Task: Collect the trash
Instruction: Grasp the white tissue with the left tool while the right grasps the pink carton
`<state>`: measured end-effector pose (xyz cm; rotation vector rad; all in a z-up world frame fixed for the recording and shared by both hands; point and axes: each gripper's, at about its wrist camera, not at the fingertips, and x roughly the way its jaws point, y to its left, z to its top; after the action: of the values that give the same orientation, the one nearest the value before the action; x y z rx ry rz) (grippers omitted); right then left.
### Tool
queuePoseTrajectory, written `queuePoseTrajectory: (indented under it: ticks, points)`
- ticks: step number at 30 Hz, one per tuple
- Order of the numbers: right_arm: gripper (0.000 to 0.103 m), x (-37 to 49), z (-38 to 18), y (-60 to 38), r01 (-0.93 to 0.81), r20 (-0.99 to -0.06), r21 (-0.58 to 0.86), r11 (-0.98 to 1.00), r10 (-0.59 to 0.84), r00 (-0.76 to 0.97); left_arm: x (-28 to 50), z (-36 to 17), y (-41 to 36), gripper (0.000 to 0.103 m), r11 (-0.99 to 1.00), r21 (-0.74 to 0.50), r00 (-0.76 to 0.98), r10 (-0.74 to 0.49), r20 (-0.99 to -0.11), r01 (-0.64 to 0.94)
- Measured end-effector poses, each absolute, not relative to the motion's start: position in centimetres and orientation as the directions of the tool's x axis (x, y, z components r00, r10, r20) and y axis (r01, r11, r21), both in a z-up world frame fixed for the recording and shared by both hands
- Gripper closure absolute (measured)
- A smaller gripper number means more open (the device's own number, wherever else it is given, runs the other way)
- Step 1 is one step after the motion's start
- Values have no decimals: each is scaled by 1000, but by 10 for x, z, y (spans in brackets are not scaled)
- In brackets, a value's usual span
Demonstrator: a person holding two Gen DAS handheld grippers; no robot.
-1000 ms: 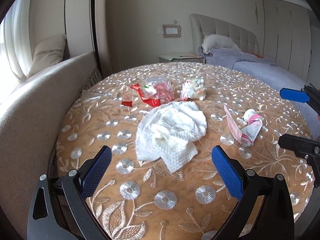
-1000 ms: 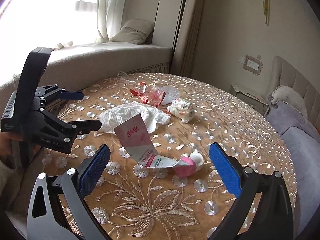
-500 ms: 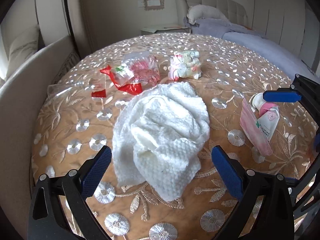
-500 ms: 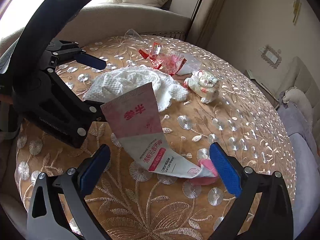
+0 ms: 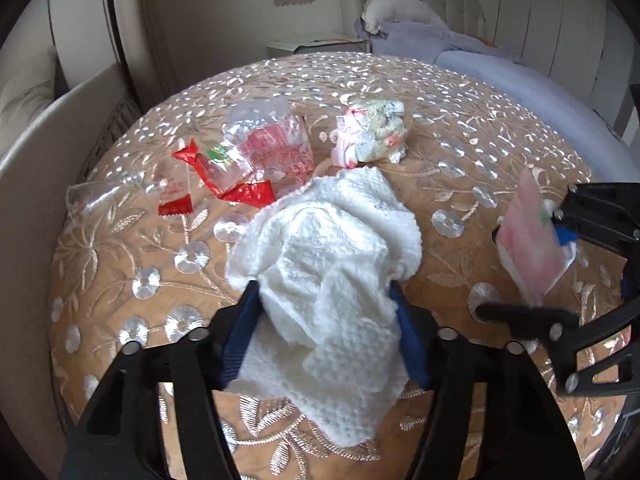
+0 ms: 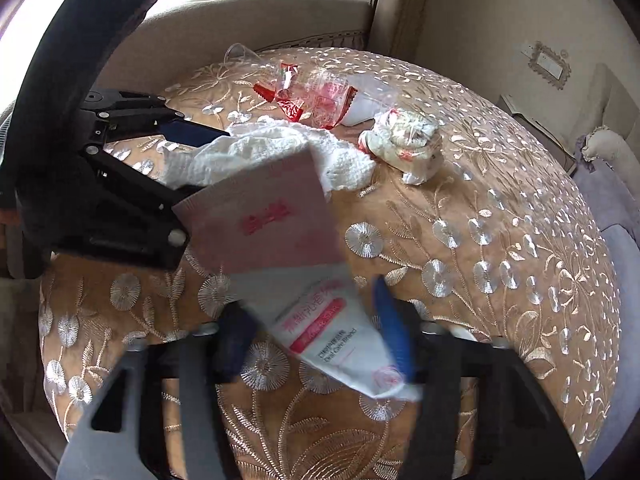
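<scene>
A crumpled white paper towel (image 5: 332,248) lies on the round table's gold embroidered cloth (image 5: 460,120). My left gripper (image 5: 326,320) is closing on it, and both blue pads press into its near part. A flattened pink-and-white tube (image 6: 320,320) sits between the pads of my right gripper (image 6: 314,332), which is also closing. Its pink end (image 6: 272,220) sticks up and away from me. In the left wrist view the right gripper (image 5: 524,272) holds the tube (image 5: 528,240) at the right. In the right wrist view the left gripper (image 6: 188,184) is on the towel (image 6: 260,152).
Behind the towel lie red and clear plastic wrappers (image 5: 260,156), a small red-and-white sachet (image 5: 174,196) and a crumpled patterned wrapper ball (image 5: 372,136). A clear plastic cup (image 5: 88,196) lies at the table's left edge. A beige sofa (image 5: 32,184) borders the left, a bed (image 5: 500,64) the far right.
Both grippers have come forward and down onto the table. The left one's jaws narrowed from wide onto the paper towel, the right one's onto the tube.
</scene>
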<state>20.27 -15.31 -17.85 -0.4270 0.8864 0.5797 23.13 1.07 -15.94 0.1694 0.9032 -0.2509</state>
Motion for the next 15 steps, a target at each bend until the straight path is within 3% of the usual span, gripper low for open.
queuePoseTrajectory:
  ticks: [1,3,4,9,15]
  points:
    - [67,201,-178,-154,-613,-803,-139,778,274,529,231,-158,12,56,958,32,594,-149,-791,283]
    - [74,199,-173,-158,-601,-782,-160,783,271,561,228,-156,12,77,960,20,600,-159,-784,281]
    - [75,198,-168,-163,-589,-768,-148,795,282,574,227,-156,11,82,959,8,603,-171,-779,282]
    - [92,196,-135,-195,-523,-686,-18,852,370,627,210,-142,0,86,953,-32,640,-227,-734,302]
    - [93,195,-121,-232,-481,-644,159,862,459,611,188,-119,-13,87,946,-35,675,-256,-692,323]
